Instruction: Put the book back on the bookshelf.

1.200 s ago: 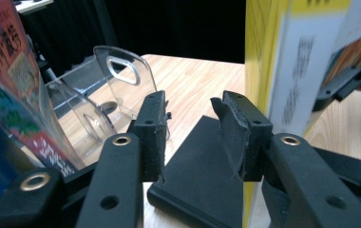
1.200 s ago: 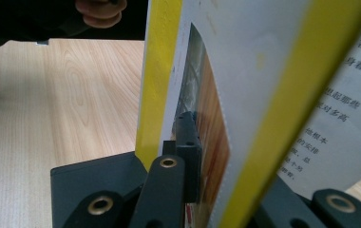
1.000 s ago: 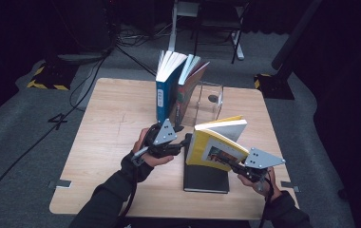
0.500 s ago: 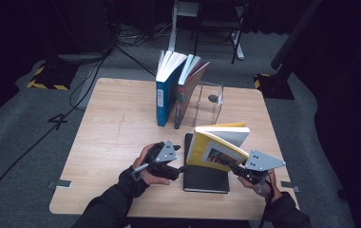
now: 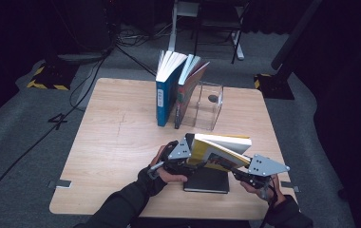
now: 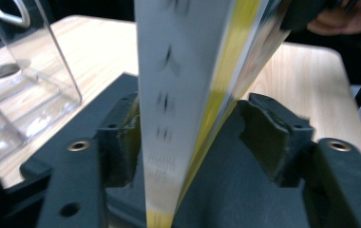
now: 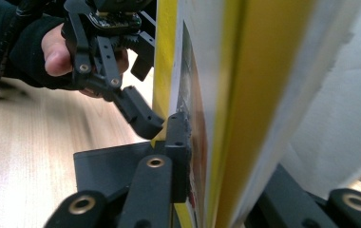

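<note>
yellow book held between two grippers above a black book

high view: on the wooden table (image 5: 117,137), near its front edge, the left gripper (image 5: 184,156) and the right gripper (image 5: 245,173) meet a yellow book (image 5: 219,151) from either end. the book is lifted and tilted, its pages fanned slightly, over a black book (image 5: 207,183) that lies flat on the table. farther back stand a blue book (image 5: 165,92) and a second upright book (image 5: 185,92), leaning against a clear bookend (image 5: 209,107).

left gripper view: the yellow book (image 6: 178,118) runs up between the two black jaws. the left jaw's pad lies against its white side; the right pad stands clear of the yellow cover, with a gap showing. these jaws have just been closing, with the book between them, and they are not yet clamped on it. the clear bookend (image 6: 22,95) sits at the left, the black book (image 6: 226,190) below.

right gripper view: the yellow book (image 7: 235,109) sits between the jaws, the near jaw's pad pressed on its printed cover, the far jaw behind the pages. the jaws have just been easing apart a little, yet they grip the book. the left gripper (image 7: 136,107) touches the book's far edge, a hand behind it.
</note>
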The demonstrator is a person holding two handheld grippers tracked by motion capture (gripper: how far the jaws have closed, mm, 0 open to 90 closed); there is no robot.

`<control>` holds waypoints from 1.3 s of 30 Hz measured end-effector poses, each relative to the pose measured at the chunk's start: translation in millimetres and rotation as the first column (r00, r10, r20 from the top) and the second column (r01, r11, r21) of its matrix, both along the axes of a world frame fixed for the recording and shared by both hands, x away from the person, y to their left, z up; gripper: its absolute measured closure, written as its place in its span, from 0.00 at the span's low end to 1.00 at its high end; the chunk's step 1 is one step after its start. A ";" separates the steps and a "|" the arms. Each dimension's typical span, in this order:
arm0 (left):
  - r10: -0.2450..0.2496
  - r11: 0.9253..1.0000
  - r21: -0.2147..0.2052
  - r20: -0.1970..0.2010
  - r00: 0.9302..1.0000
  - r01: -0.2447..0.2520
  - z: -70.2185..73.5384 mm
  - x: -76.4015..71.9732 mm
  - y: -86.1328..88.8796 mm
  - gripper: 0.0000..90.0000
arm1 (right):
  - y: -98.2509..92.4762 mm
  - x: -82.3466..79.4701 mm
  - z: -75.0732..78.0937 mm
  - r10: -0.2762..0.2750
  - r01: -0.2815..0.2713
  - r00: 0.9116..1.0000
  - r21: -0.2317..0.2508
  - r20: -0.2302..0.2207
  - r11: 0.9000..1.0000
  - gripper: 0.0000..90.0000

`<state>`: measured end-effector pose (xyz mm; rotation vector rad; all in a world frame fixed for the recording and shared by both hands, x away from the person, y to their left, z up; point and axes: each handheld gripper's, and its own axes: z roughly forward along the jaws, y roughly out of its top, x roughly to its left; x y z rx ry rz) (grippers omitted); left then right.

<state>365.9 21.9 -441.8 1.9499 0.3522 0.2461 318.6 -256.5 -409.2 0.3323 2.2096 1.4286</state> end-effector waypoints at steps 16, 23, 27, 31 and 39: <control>-0.050 0.999 -0.014 -0.004 0.999 0.050 4.3 -4.9 10.5 0.82 | -25.7 13.3 -1.3 -0.153 0.154 0.988 0.075 -0.017 0.985 0.60; -0.041 0.999 -0.012 -0.010 0.999 0.041 4.5 -10.8 11.8 0.83 | -27.3 18.0 -6.1 -0.213 0.215 0.977 0.079 -0.029 0.973 0.48; -0.034 0.999 -0.001 0.005 0.999 0.034 5.1 -15.8 9.8 0.82 | -30.8 25.6 -13.2 -0.187 0.197 0.977 0.096 -0.103 0.976 0.43; -0.018 1.000 -0.016 -0.007 1.000 0.018 4.6 -15.6 9.7 0.81 | -21.3 27.1 -20.3 -0.172 0.181 0.978 0.062 -0.119 0.982 0.47; 0.025 0.997 -0.070 -0.001 1.000 -0.025 15.4 -13.3 4.7 0.70 | -10.8 26.4 -23.7 -0.194 0.199 0.975 0.035 -0.111 0.979 0.51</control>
